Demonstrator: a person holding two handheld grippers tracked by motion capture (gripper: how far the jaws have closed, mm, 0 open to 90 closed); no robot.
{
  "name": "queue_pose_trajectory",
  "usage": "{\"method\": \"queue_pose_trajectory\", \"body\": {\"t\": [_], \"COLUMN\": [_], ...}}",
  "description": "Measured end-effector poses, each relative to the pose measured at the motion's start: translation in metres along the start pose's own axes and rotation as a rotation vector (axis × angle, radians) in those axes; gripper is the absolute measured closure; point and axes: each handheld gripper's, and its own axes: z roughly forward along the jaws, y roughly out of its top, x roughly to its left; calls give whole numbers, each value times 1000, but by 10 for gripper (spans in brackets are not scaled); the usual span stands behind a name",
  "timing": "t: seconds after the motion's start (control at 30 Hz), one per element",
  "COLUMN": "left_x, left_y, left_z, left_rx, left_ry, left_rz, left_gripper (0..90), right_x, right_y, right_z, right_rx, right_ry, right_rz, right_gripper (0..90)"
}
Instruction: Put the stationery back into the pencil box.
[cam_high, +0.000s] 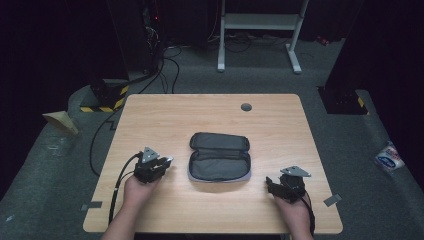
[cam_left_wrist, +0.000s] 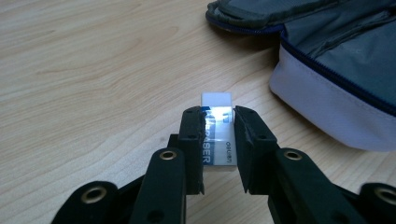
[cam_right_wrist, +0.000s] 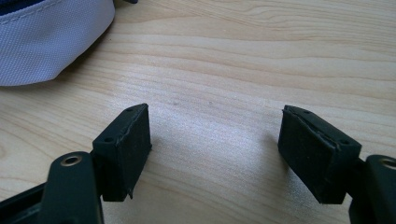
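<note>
high view looks down over the table (cam_high: 150, 115); both gripper views skim it closely, sharing the pouch (cam_high: 219, 157).

What the jaws, frame edges and darkness conceal

In the left gripper view, the eraser (cam_left_wrist: 217, 128) is mostly covered by the jaws clamped on it, its sleeve print partly hidden, and the open pencil case (cam_left_wrist: 336, 60) runs off the top and right edges. In the right gripper view, only a pale corner of the case (cam_right_wrist: 46, 42) shows at the top left edge. In the high view, the eraser is too small to make out, and the room beyond the table (cam_high: 210, 115) is lost in darkness.
</note>
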Motion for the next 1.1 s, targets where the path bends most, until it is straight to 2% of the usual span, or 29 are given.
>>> {"method": "queue_pose_trajectory", "body": {"t": [0.37,0.43,0.63,0.83,1.1], "left_x": [-11,-14,-23,-29,-36], "left_y": [14,17,25,32,37], "left_z": [-13,-16,-20,-23,-22], "left_rx": [-42,-56,-83,-104,-111], "left_ry": [-37,-51,-75,-95,-102], "left_rz": [12,-2,13,5,20], "left_gripper": [733,733,733,733,733], "right_x": [0,0,0,0,0], "right_y": [0,0,0,0,0], "right_z": [0,0,0,0,0], "right_rx": [0,0,0,3,2], "right_ry": [0,0,0,-1,-2], "right_rz": [0,0,1,3,1], "right_gripper": [253,254,254,254,254]}}
